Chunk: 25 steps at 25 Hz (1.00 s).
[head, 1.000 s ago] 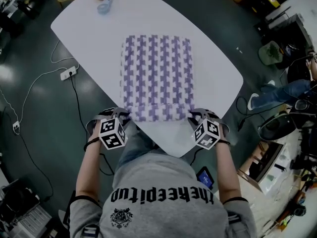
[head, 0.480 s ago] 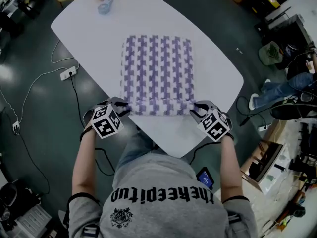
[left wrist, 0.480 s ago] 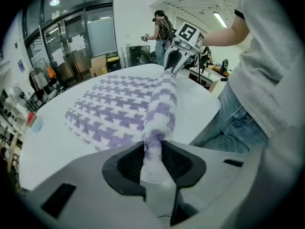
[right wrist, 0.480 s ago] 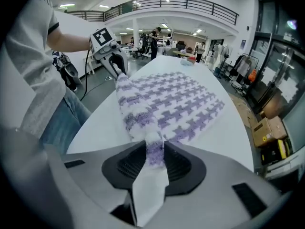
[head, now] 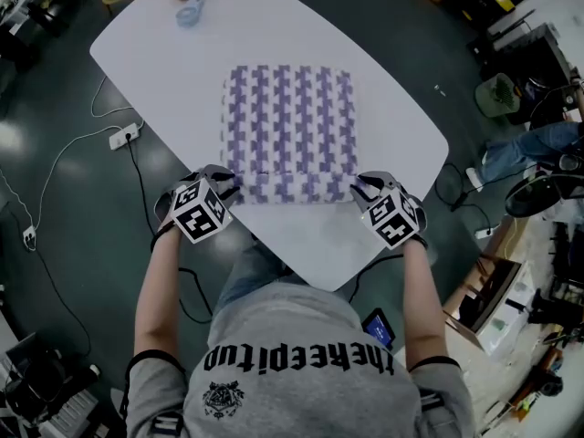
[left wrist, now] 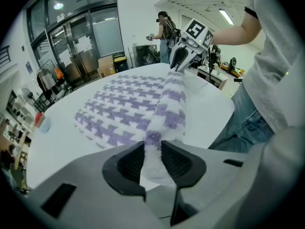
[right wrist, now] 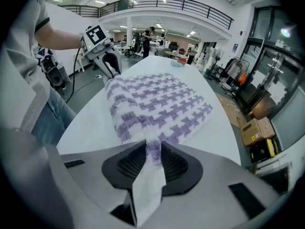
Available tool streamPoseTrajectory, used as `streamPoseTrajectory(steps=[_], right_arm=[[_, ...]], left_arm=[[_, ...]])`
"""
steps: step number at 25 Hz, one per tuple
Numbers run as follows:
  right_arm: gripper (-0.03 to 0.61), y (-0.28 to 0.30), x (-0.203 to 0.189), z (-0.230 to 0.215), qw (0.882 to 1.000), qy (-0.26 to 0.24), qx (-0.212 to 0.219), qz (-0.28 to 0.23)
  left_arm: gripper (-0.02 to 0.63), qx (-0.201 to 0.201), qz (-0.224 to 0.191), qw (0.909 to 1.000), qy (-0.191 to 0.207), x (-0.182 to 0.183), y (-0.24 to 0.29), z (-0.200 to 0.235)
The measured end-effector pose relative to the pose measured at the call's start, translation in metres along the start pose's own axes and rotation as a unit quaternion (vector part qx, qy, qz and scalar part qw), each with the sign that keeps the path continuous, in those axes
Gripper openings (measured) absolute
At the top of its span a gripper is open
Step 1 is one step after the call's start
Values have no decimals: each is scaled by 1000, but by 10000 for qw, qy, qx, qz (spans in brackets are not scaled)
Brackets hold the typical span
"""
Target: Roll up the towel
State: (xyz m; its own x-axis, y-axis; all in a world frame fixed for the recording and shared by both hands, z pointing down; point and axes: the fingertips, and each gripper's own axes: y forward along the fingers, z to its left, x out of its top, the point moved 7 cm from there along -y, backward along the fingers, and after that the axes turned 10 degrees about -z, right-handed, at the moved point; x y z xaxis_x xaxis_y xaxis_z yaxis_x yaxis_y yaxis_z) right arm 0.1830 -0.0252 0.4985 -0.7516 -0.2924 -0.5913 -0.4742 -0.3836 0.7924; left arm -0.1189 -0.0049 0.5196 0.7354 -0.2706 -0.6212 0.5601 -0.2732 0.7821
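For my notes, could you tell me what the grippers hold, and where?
Both hold the towel: the left gripper pinches the roll's left end, the right gripper its right end.

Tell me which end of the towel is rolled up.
The near end, a roll held by the left gripper and right gripper; the towel's far end lies flat.

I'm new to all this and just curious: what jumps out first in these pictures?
A purple-and-white patterned terry towel lies on the white oval table, its near edge rolled into a tube. The left gripper and right gripper, held in a person's hands, pinch that roll's two ends in their jaws.
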Motion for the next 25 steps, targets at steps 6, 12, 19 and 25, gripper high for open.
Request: streamPoseTrajectory(steps=[6,12,19,25], right_arm=[[97,30,23,-22,9997,44,-216,139],[95,33,7,-20,9985,22,-501,204],[94,36,4,-20,9981,-11,-558,250],[95,11,8,-30,9963,-124,-851,-88]], left_arm=[[94,179,80,9998,1,-3,6,44],[94,470,163,9988,48,-2,19,31],[94,512,158,9985,-102,-2,24,32],[112,770,-246,9967,34,19,6,31]])
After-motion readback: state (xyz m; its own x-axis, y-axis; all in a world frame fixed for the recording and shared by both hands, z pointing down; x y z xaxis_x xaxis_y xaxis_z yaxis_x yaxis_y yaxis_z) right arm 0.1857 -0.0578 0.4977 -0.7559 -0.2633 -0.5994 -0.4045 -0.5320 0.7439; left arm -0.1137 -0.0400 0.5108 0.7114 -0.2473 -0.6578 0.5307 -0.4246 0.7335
